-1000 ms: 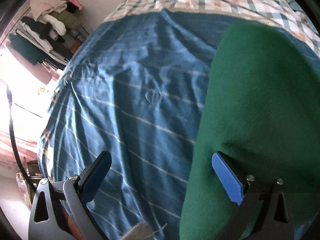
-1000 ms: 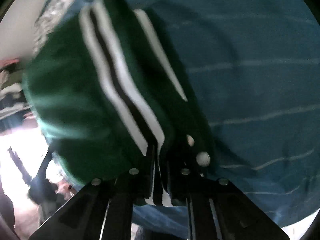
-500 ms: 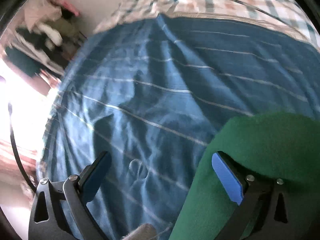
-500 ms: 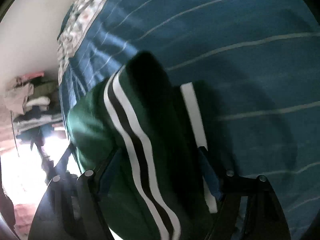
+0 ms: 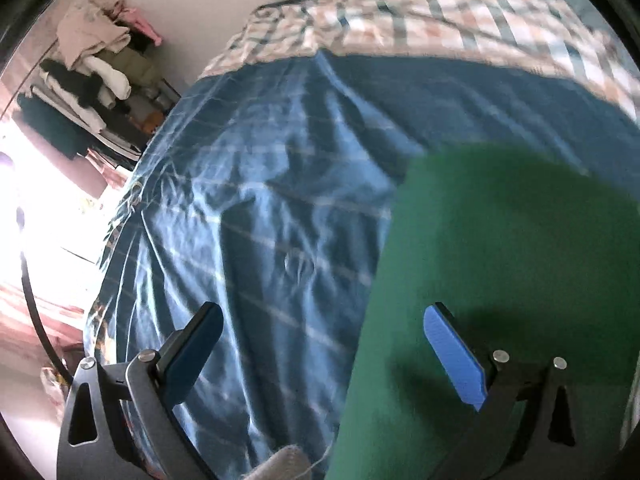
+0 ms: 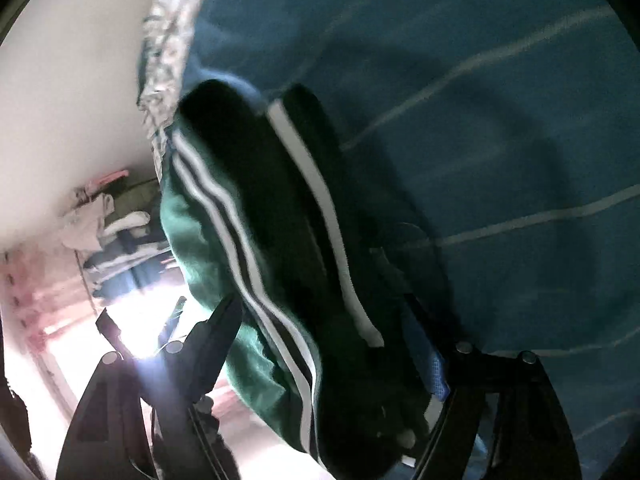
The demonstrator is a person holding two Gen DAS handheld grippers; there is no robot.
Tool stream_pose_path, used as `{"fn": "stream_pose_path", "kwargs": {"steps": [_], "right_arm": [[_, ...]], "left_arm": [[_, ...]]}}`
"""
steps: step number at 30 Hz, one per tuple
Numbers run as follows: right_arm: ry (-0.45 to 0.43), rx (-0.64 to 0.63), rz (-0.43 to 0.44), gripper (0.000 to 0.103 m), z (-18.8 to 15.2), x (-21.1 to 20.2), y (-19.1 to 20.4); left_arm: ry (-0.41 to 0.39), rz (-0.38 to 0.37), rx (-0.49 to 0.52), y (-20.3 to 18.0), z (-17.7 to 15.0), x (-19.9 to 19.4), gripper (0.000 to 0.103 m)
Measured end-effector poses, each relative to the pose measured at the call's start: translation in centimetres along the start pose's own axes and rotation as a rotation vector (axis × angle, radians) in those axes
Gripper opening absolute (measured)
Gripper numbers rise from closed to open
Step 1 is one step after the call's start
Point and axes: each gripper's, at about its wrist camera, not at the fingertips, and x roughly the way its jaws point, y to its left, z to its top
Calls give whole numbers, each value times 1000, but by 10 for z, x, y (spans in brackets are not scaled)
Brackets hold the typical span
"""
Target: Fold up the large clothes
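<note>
A green garment [image 5: 500, 264] lies on the blue striped bedspread [image 5: 260, 200], filling the right half of the left wrist view. My left gripper [image 5: 320, 344] is open and empty; its right finger hovers over the garment's left edge, its left finger over the bedspread. In the right wrist view the same garment [image 6: 248, 264] shows white and black stripes and lies bunched between the wide-spread fingers of my right gripper [image 6: 332, 344], which is open. Whether the fabric touches the fingers is unclear.
A checked blanket [image 5: 460, 20] lies at the far end of the bed. A rack piled with clothes [image 5: 96, 72] stands against the wall on the left. Bright light comes from the floor side [image 5: 40, 200] beyond the bed's left edge.
My right gripper has opened and let go of the striped green garment. The left gripper stayed open while its view swung over the bed, the green cloth shifting in it.
</note>
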Motion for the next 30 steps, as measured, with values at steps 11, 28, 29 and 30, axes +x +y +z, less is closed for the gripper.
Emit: {"fn": "stream_pose_path", "kwargs": {"steps": [11, 28, 29, 30], "right_arm": [[125, -172, -231, 41, -49, 12, 32], [43, 42, -417, 19, -76, 11, -10], [44, 34, -433, 23, -72, 11, -3], [37, 15, -446, 24, -70, 6, 7]], "left_arm": [[9, -3, 34, -3, -17, 10, 103], [53, -76, 59, -4, -31, 1, 103], [43, -79, 64, -3, -26, -5, 103], [31, -79, 66, -2, -23, -10, 103]]}}
